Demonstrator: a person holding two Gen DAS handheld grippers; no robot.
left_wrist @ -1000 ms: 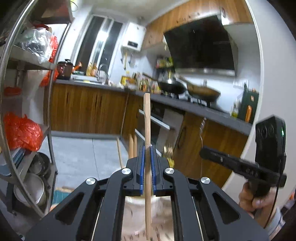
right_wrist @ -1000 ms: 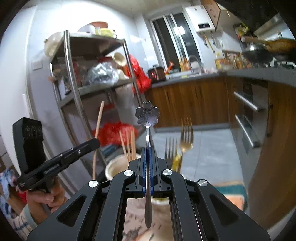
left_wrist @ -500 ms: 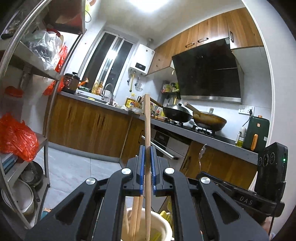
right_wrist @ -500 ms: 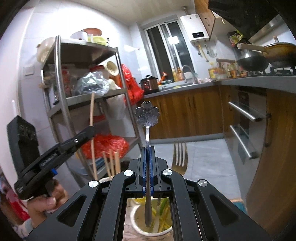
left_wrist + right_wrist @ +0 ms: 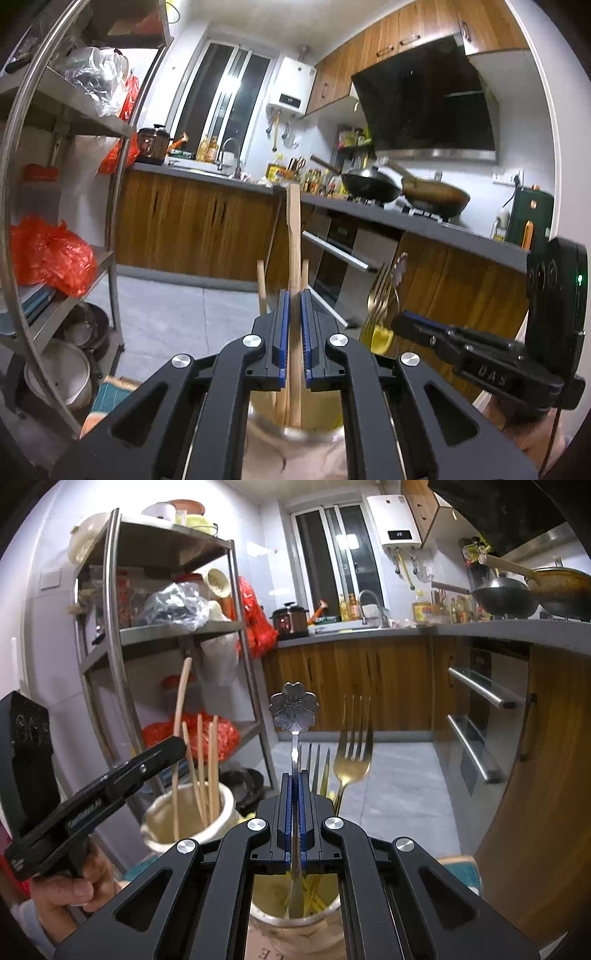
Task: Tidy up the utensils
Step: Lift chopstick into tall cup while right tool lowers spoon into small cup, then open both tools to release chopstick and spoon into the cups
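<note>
While both pairs of tongs are clamped on utensils, each holds its piece upright over a holder. The left gripper (image 5: pixel 292 306) has its blue pads pressed against a wooden chopstick (image 5: pixel 294 236), whose lower end reaches down into a pale holder (image 5: pixel 295 430) directly below, beside other wooden sticks (image 5: pixel 261 280) already standing there. The right gripper (image 5: pixel 295 790) pinches the thin stem of a silver utensil with a flower-shaped end (image 5: pixel 294 710); its lower tip sits inside a second holder (image 5: pixel 295 919) with yellowish pieces at the bottom. Golden forks (image 5: pixel 352 753) stand tines-up in that same holder, just beside the held stem. In the right wrist view, the left gripper appears at the left edge, gripped by a hand (image 5: pixel 62 886), with the chopstick holder (image 5: pixel 218 819) beneath its fingers. Farther out stand a metal shelf rack (image 5: pixel 110 657) holding orange bags (image 5: pixel 48 254), wooden cabinets (image 5: pixel 192 221), and two woks (image 5: pixel 406 190) on the stove.
</note>
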